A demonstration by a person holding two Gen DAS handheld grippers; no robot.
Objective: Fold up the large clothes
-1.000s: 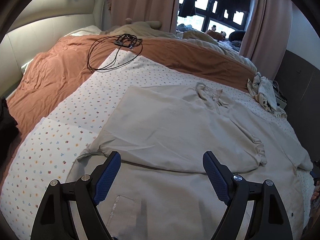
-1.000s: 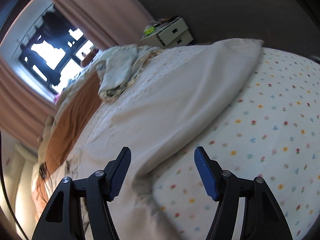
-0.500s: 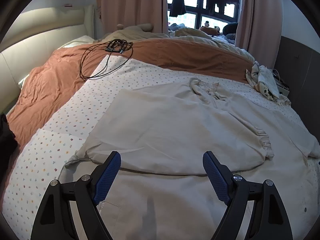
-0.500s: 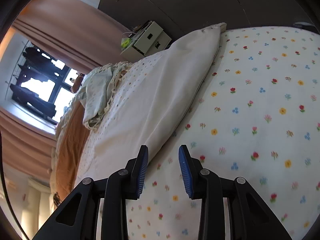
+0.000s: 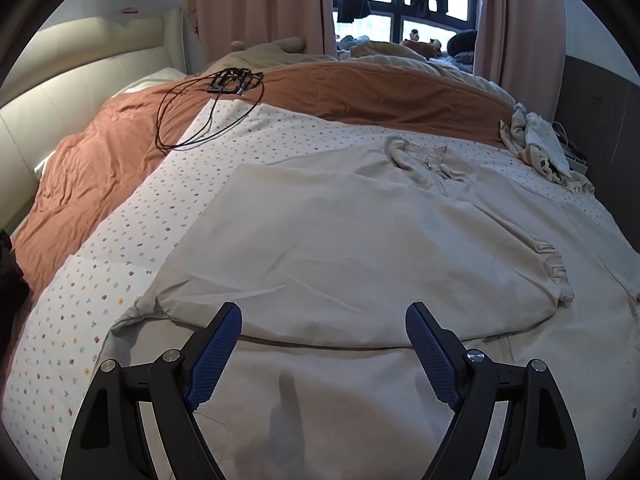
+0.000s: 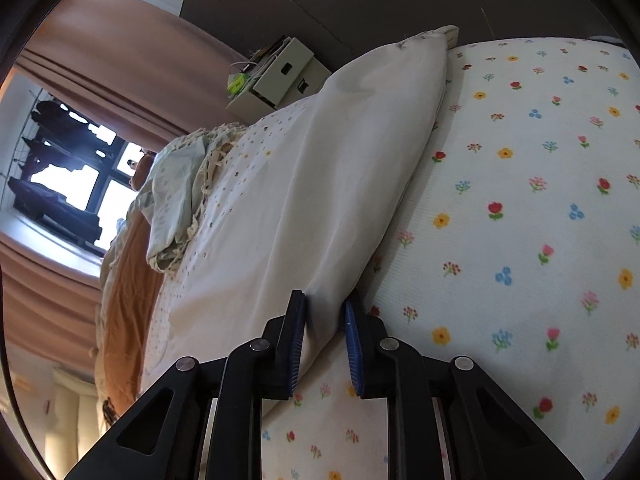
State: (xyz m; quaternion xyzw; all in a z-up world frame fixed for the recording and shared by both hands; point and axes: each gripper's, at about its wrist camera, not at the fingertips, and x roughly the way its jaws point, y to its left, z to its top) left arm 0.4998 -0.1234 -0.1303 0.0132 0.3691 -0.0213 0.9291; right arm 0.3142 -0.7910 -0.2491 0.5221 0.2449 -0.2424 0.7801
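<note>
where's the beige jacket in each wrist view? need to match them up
Left wrist: jacket fills centre and bottom, spread on the bed, left gripper open above it.
Right wrist: its edge runs diagonally through the middle, pinched by the right gripper.
Shared landmark: crumpled cloth beyond the jacket.

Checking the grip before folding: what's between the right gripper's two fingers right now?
A fold of the beige garment sits pinched between the right gripper fingers, above the floral sheet, seen in the right wrist view.
</note>
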